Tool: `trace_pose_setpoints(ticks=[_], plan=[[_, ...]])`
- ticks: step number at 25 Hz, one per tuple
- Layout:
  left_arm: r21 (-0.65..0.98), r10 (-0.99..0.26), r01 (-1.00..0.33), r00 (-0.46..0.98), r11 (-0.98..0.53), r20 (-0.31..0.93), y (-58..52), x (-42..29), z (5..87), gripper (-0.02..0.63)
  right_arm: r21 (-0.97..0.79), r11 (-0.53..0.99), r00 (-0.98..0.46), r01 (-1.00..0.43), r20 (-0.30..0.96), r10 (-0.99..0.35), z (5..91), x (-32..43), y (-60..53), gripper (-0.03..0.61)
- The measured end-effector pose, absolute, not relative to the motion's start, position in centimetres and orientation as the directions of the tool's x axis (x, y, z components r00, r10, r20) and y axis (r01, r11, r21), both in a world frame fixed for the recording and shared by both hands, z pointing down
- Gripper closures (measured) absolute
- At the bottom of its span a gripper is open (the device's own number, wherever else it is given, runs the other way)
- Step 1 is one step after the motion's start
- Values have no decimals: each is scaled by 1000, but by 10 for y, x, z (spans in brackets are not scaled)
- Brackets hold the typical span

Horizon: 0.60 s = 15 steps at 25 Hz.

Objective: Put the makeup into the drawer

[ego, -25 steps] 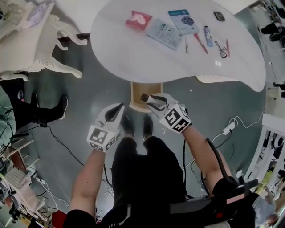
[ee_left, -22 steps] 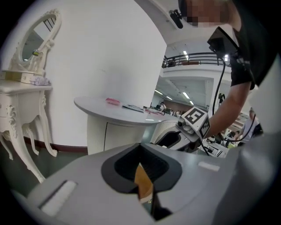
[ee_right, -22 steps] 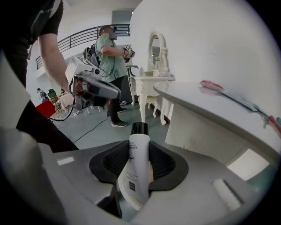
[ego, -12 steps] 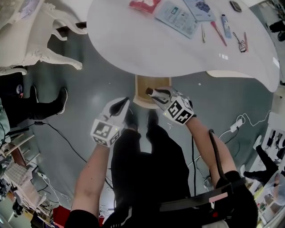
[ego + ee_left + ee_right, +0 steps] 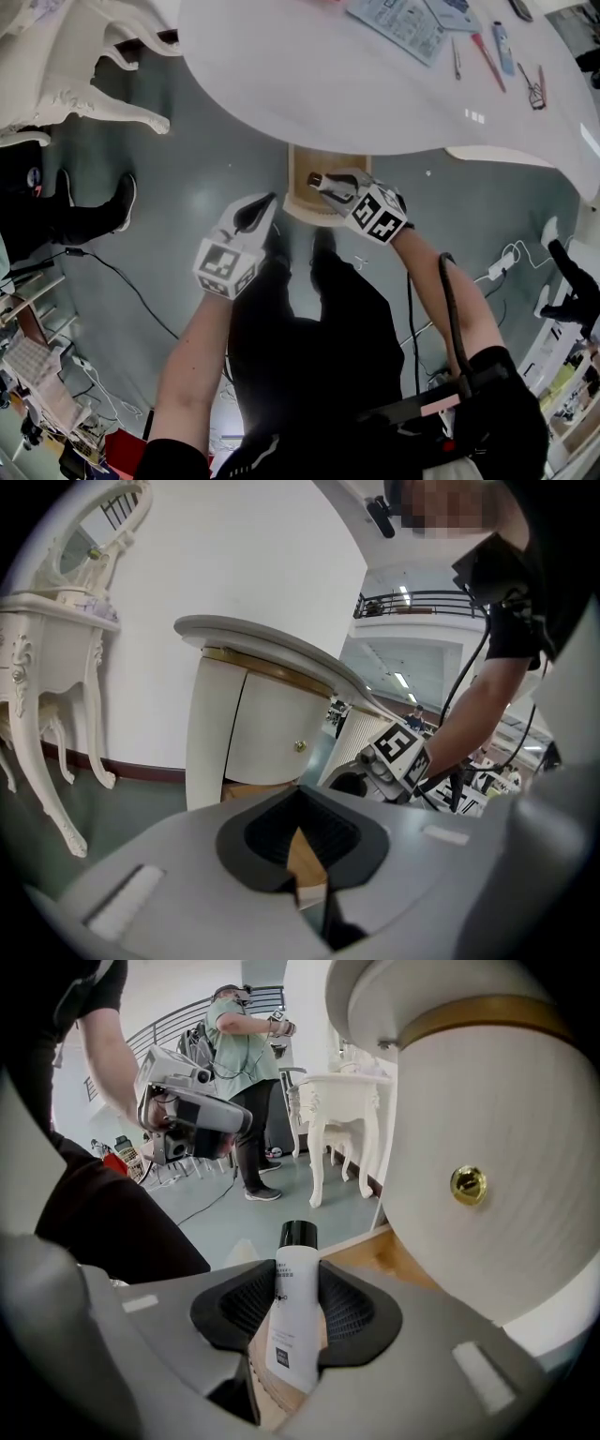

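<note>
Makeup bottle (image 5: 292, 1321) over wooden drawer (image 5: 298, 187), grey floor (image 5: 187, 187)

The drawer (image 5: 302, 192) juts out toward the person from under the near edge of the table (image 5: 309, 84), and right over it we have the right gripper (image 5: 323, 183) with the bottle (image 5: 295, 1316) between its jaws. Just to its left, off the drawer and above the floor, hangs the left gripper (image 5: 262, 204), with the person's shoes (image 5: 323, 251) on the floor nearer the person than both. On the tabletop's far right lie flat packets (image 5: 403, 21), a tube (image 5: 503, 45) and slim tools (image 5: 488, 62), a dressing table (image 5: 75, 56) stands well off left, and a power strip (image 5: 509, 261) lies on the floor to the right.
</note>
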State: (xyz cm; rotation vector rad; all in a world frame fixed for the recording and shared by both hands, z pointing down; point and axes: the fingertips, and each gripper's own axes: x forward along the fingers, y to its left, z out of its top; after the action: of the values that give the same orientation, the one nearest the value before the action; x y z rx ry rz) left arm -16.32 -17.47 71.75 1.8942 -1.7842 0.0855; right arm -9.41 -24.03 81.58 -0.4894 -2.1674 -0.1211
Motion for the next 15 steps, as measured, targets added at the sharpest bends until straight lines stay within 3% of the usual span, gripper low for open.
trace_pose_setpoints(ticks=[15], plan=[[365,-909,-931,126,30,396,-180,-181,775,614,-94,843,-405,530,845,350,892,-117,-236,433]])
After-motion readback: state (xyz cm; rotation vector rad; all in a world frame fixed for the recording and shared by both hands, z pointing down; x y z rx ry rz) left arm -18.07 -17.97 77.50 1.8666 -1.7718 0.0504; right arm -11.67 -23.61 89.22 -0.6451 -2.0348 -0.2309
